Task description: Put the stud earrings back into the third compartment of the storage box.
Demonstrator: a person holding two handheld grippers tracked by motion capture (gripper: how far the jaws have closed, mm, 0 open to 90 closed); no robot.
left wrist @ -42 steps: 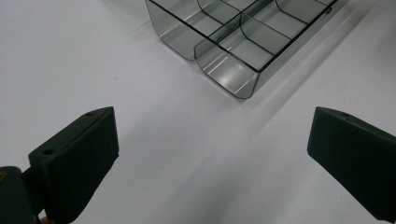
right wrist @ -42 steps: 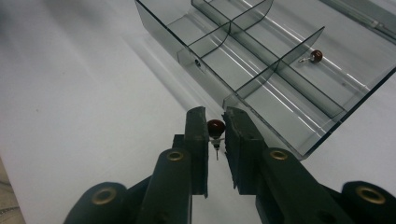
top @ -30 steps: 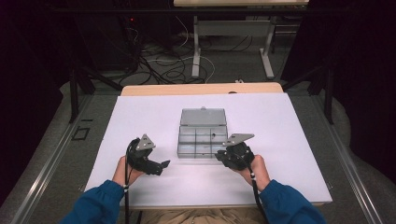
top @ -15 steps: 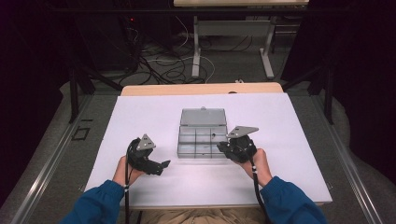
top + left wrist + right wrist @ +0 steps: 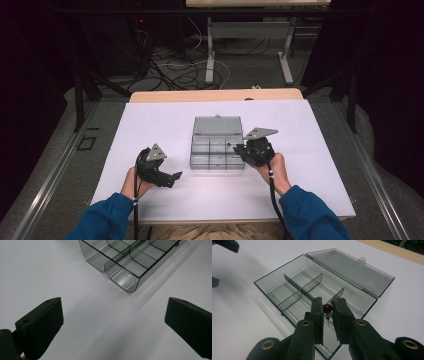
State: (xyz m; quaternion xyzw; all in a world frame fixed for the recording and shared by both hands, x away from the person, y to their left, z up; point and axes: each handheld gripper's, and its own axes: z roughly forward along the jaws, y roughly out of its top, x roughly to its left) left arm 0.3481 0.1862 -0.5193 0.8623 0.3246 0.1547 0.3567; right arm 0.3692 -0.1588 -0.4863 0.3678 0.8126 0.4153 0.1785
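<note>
A clear plastic compartment box point(image 5: 217, 147) lies open near the middle of the white table point(image 5: 165, 120), its lid point(image 5: 352, 267) folded flat behind it toward the far edge. In the left gripper view the box is cut off by the top of the frame, so that just its nearest corner and a few dividers can be seen. The right tongs point(image 5: 327, 312) hang over the box's right end, jaws drawn nearly together on a small dark red round piece point(image 5: 327, 308) with a thin pin below it; the jaws cover most of it, and what it is cannot be made out. A second reddish speck point(image 5: 343, 299) just beyond the right jaw is too small to identify. The left tongs point(image 5: 113, 325) stand wide apart and hold nothing, low over bare table just beside the box's near left corner. No brand, label or writing can be read on the box or on either gripper.
</note>
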